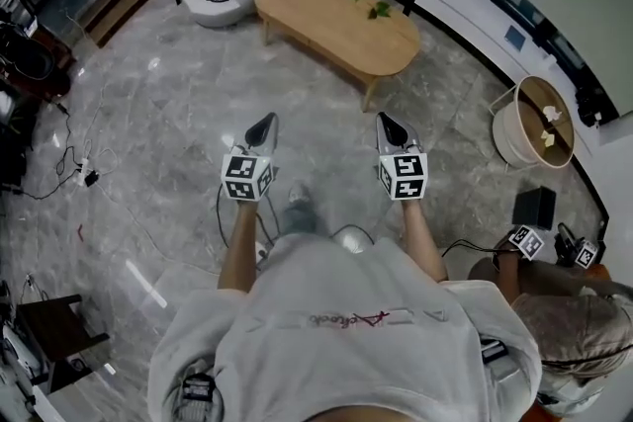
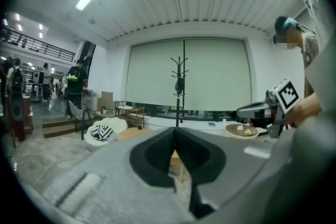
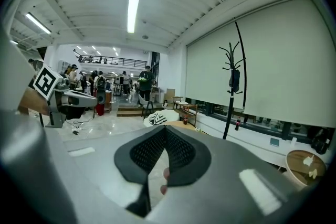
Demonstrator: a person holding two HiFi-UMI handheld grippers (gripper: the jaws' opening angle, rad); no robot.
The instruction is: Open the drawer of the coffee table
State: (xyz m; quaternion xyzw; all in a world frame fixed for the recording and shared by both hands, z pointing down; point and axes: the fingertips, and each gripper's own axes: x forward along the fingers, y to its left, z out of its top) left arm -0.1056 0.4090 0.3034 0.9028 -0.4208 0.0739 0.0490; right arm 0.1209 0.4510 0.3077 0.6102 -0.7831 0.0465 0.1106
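Oval coffee table (image 1: 336,20), long axis upper-left to lower-right

The oval coffee table (image 1: 336,23) looks like smooth, pale wood with a matt finish. The grey marble-patterned floor (image 1: 168,104) is glossy. On the right gripper (image 3: 165,128), the black pads (image 3: 148,150) look finely ribbed, perhaps rubber.

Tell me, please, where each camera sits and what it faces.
Head view: on the person's head, looking steeply down at the coffee table; shows forearms, left tool, right tool.
Left gripper view: on the left tool, looking along its shut jaws toward the coat stand; right tool at right.
Right gripper view: on the right tool, along its shut jaws; left tool at left.
Shared: both gripper views show the coat stand and striped pouf.
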